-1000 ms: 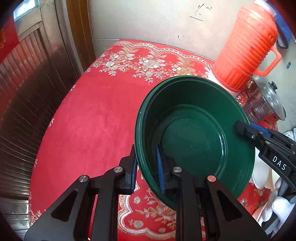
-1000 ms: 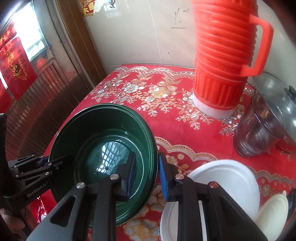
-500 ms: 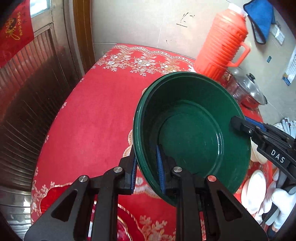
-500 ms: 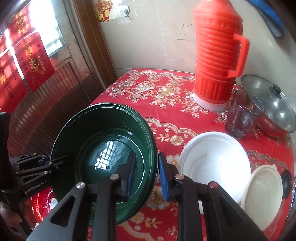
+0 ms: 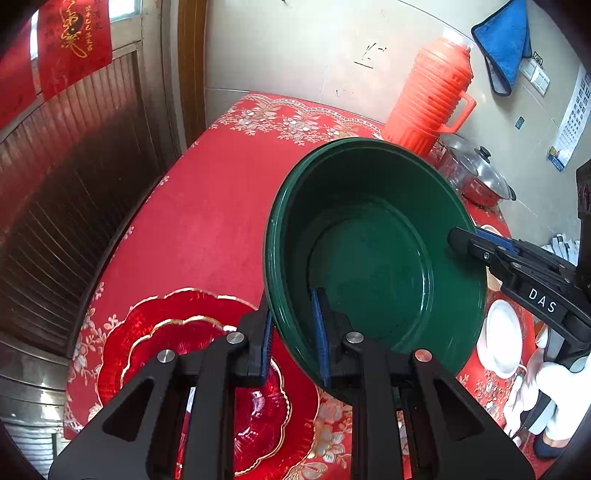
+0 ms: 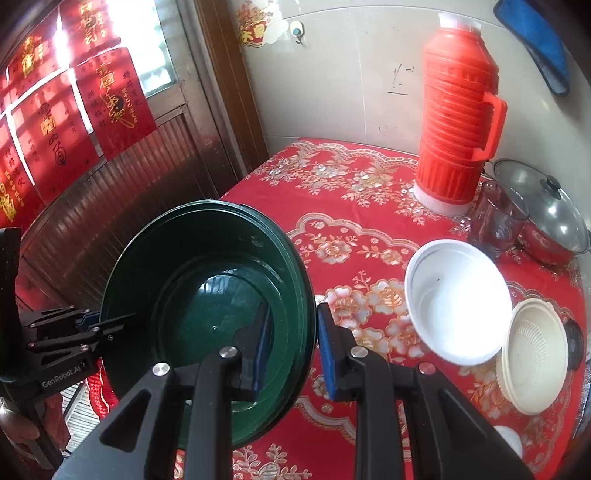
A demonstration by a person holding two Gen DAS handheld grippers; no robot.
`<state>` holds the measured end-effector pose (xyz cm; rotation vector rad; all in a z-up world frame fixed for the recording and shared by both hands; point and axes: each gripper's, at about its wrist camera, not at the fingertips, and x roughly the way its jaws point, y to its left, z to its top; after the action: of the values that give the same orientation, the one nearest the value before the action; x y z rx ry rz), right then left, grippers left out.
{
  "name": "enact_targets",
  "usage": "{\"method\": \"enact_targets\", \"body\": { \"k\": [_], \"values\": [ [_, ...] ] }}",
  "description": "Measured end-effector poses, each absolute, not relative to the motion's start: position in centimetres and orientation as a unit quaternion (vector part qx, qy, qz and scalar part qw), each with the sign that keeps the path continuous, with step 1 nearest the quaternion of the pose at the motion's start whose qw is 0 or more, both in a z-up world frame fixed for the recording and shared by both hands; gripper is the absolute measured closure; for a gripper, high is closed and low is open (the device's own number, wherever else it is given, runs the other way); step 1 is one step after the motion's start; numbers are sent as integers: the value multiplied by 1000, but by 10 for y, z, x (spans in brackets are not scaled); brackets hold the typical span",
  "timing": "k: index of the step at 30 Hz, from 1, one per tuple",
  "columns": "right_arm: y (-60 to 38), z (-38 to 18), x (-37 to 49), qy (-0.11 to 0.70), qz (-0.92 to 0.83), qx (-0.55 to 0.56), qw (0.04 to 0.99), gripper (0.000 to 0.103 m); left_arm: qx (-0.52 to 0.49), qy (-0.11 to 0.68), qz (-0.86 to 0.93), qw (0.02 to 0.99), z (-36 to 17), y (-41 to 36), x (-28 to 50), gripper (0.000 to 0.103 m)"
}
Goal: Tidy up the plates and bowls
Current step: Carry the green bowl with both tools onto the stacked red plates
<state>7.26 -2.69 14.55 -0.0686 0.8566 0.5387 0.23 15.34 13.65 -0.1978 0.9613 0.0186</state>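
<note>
White letters "DAS" are read on the right gripper at the right edge of the left wrist view, gold calligraphy on the red paper banner at upper left. Since a second ago more of the room has come into frame, and a red scalloped glass plate is now seen at lower left. The left gripper is pinched on the near rim of the round dark green plastic basin, held tilted above the red floral tablecloth at centre right.

"GenRobot.AI" is read on the left gripper at the left edge of the right wrist view. A white bowl and a cream plastic colander, formerly cut off, are now shown whole at right. The right gripper is clamped on the basin's opposite rim.
</note>
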Motion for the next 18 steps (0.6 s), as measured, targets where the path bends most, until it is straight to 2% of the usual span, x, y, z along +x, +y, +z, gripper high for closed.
{"method": "enact_targets", "body": {
  "k": [18],
  "values": [
    [18,143,14,407,306,-74,858,77,-120,478,8,870,132,204,-69,84]
  ]
}}
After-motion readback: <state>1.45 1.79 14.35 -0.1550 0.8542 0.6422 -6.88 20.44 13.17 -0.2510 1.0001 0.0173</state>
